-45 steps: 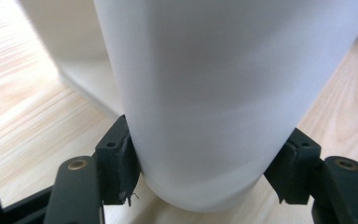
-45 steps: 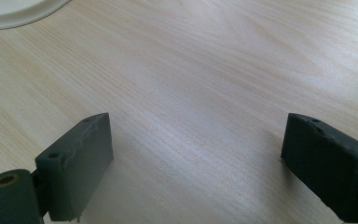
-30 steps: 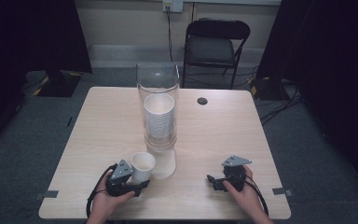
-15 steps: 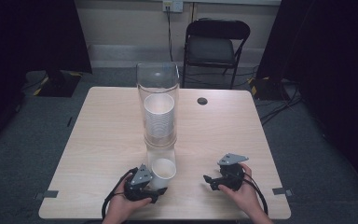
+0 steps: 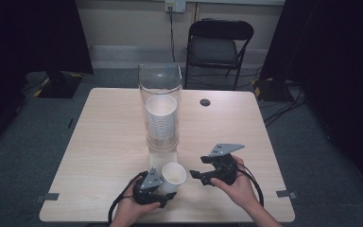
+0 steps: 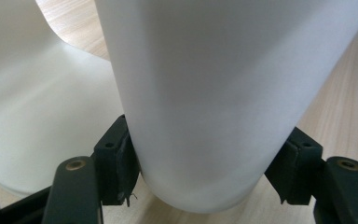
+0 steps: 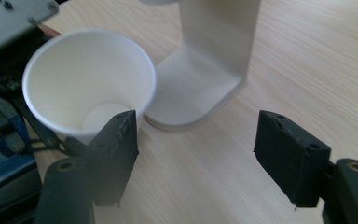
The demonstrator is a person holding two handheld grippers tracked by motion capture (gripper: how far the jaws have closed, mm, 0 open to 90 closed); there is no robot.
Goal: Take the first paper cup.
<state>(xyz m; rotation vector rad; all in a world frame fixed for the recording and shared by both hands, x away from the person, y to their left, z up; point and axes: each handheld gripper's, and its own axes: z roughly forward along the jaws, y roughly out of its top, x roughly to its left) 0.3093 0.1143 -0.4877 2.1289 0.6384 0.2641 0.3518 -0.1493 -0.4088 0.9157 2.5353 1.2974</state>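
Observation:
A white paper cup [image 5: 172, 177] [image 7: 91, 84] is held upright just above the near table edge, with my left gripper [image 5: 163, 189] shut on its lower wall; in the left gripper view both jaws press the cup [image 6: 214, 102] near its base. The cup is empty. My right gripper [image 5: 199, 177] [image 7: 196, 149] stands open a little to the right of the cup, its jaws pointing left toward it with nothing between them. Behind the cup rises a clear cup dispenser [image 5: 161, 111] holding a stack of white cups, on a white stand [image 7: 205, 70].
The light wood table [image 5: 104, 142] has a round black cable port [image 5: 204, 102] near its far edge. A black folding chair [image 5: 217, 47] stands beyond the table. Dark curtains hang at both sides.
My left gripper has carried the cup rightward from the table's front left to in front of the dispenser stand. The right gripper has shifted slightly left toward the cup.

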